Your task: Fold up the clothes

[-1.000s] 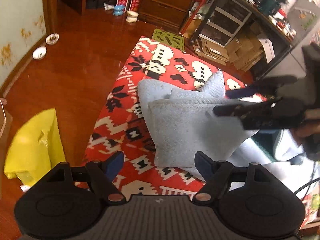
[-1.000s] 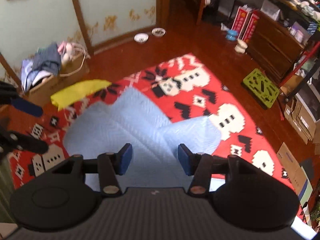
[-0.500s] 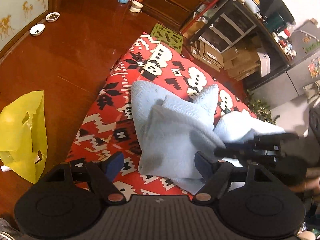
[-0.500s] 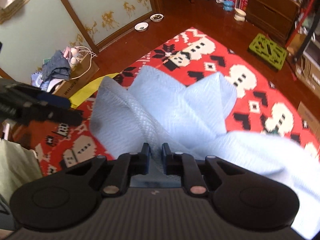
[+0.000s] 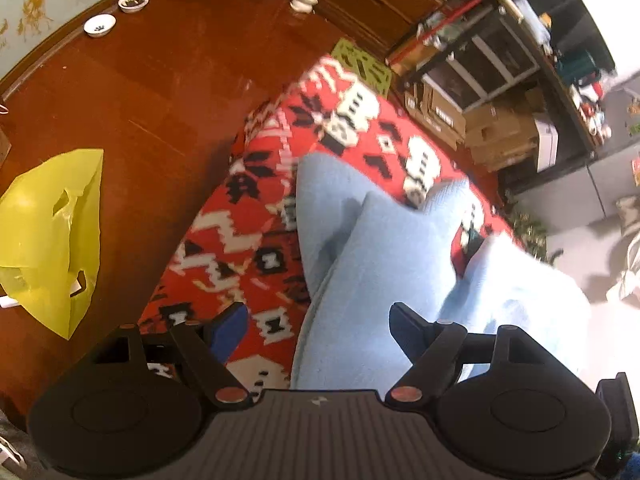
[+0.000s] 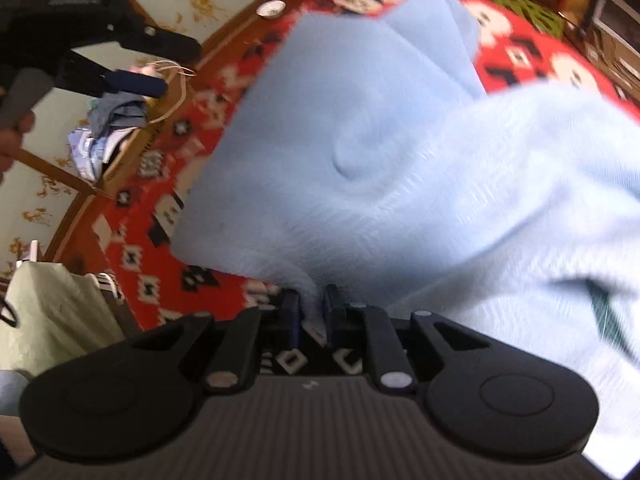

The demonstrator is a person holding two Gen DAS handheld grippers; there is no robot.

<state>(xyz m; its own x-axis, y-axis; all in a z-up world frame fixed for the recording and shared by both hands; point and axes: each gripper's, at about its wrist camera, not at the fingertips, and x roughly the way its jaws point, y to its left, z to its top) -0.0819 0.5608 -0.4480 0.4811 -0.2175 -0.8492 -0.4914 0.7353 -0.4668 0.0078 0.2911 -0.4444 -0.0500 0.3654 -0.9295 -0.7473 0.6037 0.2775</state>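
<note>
A light blue garment (image 5: pixel 384 256) lies partly folded on a red, black and white patterned cloth (image 5: pixel 248 256). My right gripper (image 6: pixel 311 312) is shut on an edge of the blue garment (image 6: pixel 360 152), and the fabric is lifted and draped across the right wrist view. My left gripper (image 5: pixel 320 326) hangs open over the garment's near left edge, with nothing pressed between its fingers. The left gripper (image 6: pixel 132 64) also shows at the top left of the right wrist view, held by a hand (image 6: pixel 12 136).
A yellow plastic bag (image 5: pixel 52 232) lies on the wooden floor left of the patterned cloth. Two small bowls (image 5: pixel 116 12) sit by the far wall. Cardboard boxes (image 5: pixel 492 132) and shelving stand at the back right. A box of clothes (image 6: pixel 116 136) stands beyond the cloth's left edge.
My right gripper went from open to shut on the blue garment's edge and swept sideways, lifting the fabric. The left gripper stayed open and rolled a little over the garment.
</note>
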